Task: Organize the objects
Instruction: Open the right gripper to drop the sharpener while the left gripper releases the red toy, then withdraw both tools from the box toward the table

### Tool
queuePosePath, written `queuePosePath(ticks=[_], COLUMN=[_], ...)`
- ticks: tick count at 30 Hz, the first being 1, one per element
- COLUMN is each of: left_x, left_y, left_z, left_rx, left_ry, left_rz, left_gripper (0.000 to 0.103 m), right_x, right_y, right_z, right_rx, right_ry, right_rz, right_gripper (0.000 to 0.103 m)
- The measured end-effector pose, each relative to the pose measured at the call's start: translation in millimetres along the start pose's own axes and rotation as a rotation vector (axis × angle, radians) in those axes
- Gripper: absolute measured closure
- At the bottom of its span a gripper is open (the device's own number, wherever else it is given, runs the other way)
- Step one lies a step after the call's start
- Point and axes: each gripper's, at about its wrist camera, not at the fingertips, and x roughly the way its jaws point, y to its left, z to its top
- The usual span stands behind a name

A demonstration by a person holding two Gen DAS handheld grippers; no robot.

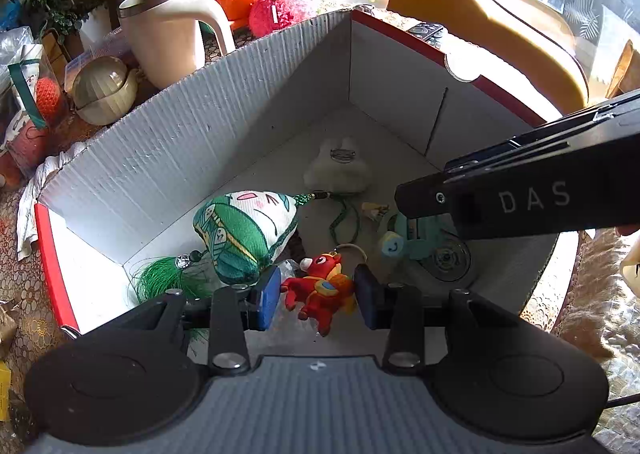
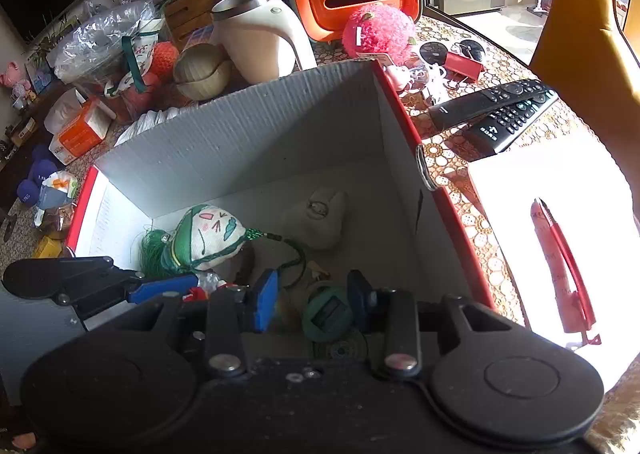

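Inside the white cardboard box point(image 1: 192, 134), the left gripper point(image 1: 316, 296) has its jaws around, perhaps gripping, a red toy point(image 1: 320, 290), while the right gripper point(image 2: 312, 304) seems closed on a teal gadget point(image 2: 326, 314); release both low, clear of the green plush point(image 1: 244, 234).

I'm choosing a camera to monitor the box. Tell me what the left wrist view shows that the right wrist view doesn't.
Left wrist only: the whole red plush animal keychain between the left tool's blue pads.

Right wrist only: two black remote controls and a red pen outside the box.

Both: the white corrugated cardboard box, the green-and-white plush charm and the teal round gadget.
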Motion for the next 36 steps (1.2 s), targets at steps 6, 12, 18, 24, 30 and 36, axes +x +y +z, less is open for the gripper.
queuePosePath(ticks=[6, 12, 18, 24, 30, 36], left_x=[-4.2, -19.6, -46.4, -81.4, -115.6, -144.1], left_y=[3.5, 11.2, 12.9, 17.8, 32.0, 49.3], left_z=[-2.6, -7.0, -13.1, -19.8, -33.6, -50.2], left_rx=[-0.035, -0.066, -0.065, -0.069, -0.101, -0.128], left_ry=[-0.006, -0.038, -0.084, -0.148, -0.196, -0.236], left_rz=[-0.014, -0.029, -0.046, -0.057, -0.062, -0.041], left_gripper=[0.055, 0.050, 0.050, 0.050, 0.050, 0.050], right_x=[-3.5, -11.8, -24.4, -44.6, -64.4, -80.2], right_y=[2.7, 4.0, 10.6, 23.5, 41.2, 63.5], right_z=[-2.0, -2.9, -4.8, -10.2, -19.2, -30.1], right_rx=[0.006, 0.015, 0.011, -0.014, -0.046, -0.083], right_ry=[0.002, -0.008, -0.024, -0.050, -0.075, -0.090], right_rz=[0.001, 0.002, 0.006, 0.005, 0.020, 0.024], right_gripper=[0.065, 0.064, 0.064, 0.064, 0.064, 0.063])
